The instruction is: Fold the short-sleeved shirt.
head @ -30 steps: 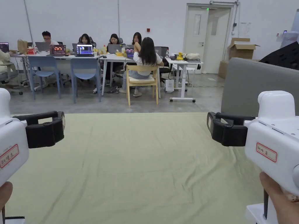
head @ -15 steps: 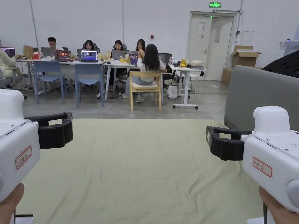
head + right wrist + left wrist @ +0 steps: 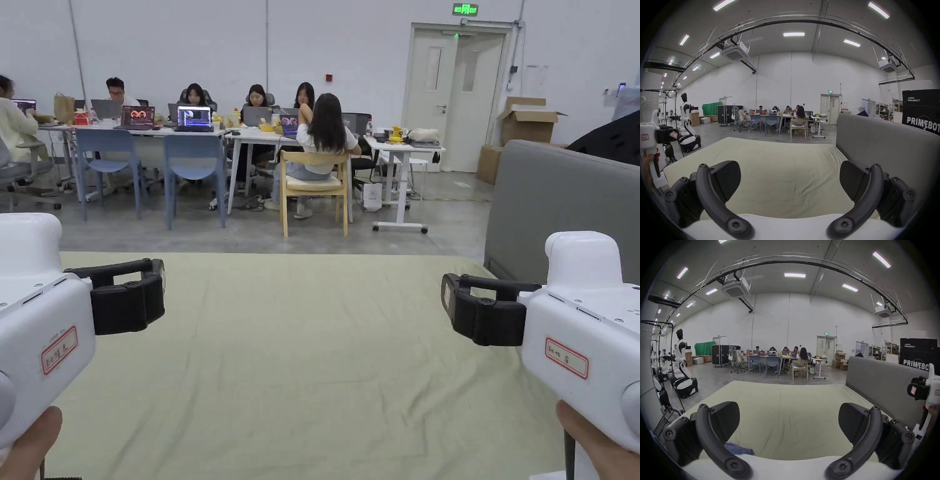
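A pale green sheet (image 3: 312, 362) covers the bed in front of me. A small bunch of blue cloth (image 3: 739, 449), perhaps the shirt, lies on the sheet just below my left gripper (image 3: 788, 423) in the left gripper view; most of it is hidden. My left gripper (image 3: 153, 290) hovers over the sheet's left side, open and holding nothing. Over the right side my right gripper (image 3: 451, 300) is also open, with bare sheet between its jaws in the right gripper view (image 3: 790, 181). A hand holds each gripper.
A grey padded headboard (image 3: 562, 194) runs along the bed's right edge. Beyond the bed are a concrete floor, a wooden chair (image 3: 312, 187), desks with several seated people, and a door (image 3: 456, 94). A humanoid robot (image 3: 681, 360) stands far left.
The head camera has tilted, shifting the room down and right. Both grippers have sunk a little toward the sheet, the left one drifting slightly right. Both stay open.
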